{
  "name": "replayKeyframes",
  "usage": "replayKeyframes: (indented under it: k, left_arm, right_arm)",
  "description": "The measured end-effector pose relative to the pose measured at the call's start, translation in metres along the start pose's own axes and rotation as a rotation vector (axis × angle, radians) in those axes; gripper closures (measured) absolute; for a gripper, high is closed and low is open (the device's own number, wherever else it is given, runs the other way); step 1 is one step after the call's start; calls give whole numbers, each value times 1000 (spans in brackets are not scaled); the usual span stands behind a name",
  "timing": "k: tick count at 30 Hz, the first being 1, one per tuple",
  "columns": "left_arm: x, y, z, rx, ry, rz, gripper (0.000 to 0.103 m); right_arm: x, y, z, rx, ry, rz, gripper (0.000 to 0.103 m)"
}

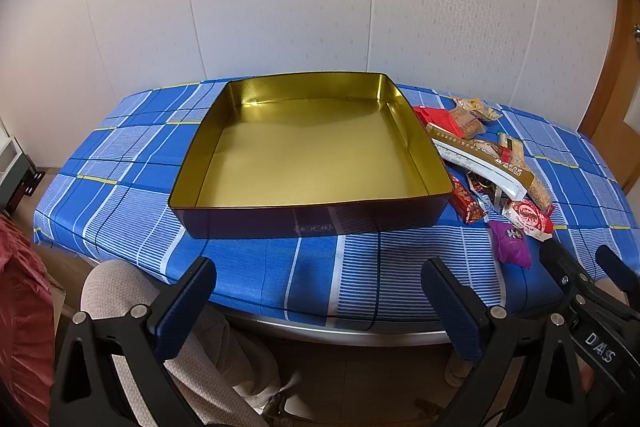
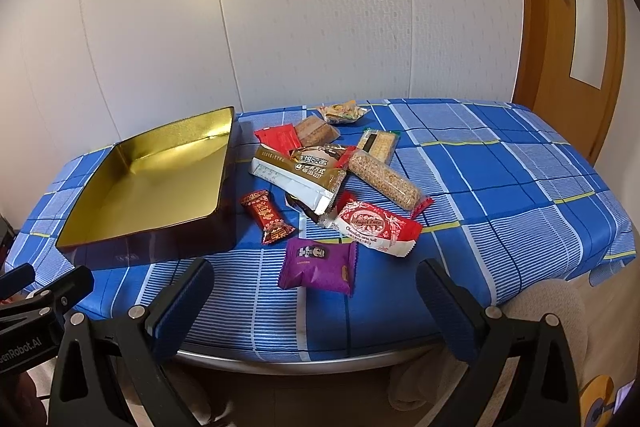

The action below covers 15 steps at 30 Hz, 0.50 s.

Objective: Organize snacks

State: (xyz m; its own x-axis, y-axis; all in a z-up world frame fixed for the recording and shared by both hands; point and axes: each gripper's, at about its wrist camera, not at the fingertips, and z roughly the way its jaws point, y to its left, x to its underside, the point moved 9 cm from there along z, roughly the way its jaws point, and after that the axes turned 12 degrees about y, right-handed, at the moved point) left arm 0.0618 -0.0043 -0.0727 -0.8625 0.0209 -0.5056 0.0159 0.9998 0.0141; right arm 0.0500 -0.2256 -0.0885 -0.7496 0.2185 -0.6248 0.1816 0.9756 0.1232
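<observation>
1. The left tool (image 1: 320, 291) hangs just off the near edge of the tabletop (image 1: 132, 163), its two fingers spread wide with nothing between them.
2. The right tool (image 2: 316, 293) is likewise spread wide and empty, poised over the near edge.
3. A gold-lined tin (image 1: 200, 135) with dark outer walls sits on the blue plaid cloth (image 2: 500, 187), toward the tabletop's left edge; nothing lies inside it.
4. The snacks lie in a loose pile just right of the tin, around the tabletop's middle.
5. Nearest the near edge is a purple packet (image 2: 318, 263), apart from the rest.
6. Behind it lie a red-and-white roll wrapper (image 2: 374, 225), a small red candy (image 2: 268, 217) beside the tin's wall, a long grain bar (image 2: 386, 179) and a gold-and-white pouch (image 2: 298, 177).
</observation>
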Motion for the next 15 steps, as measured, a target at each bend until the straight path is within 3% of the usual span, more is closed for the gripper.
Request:
replayKeyframes:
  k: [15]
  left_arm:
    - [1,-4,10,14,43,19,0]
  right_arm:
    - [-2,-14,4,-52,-19,62,0]
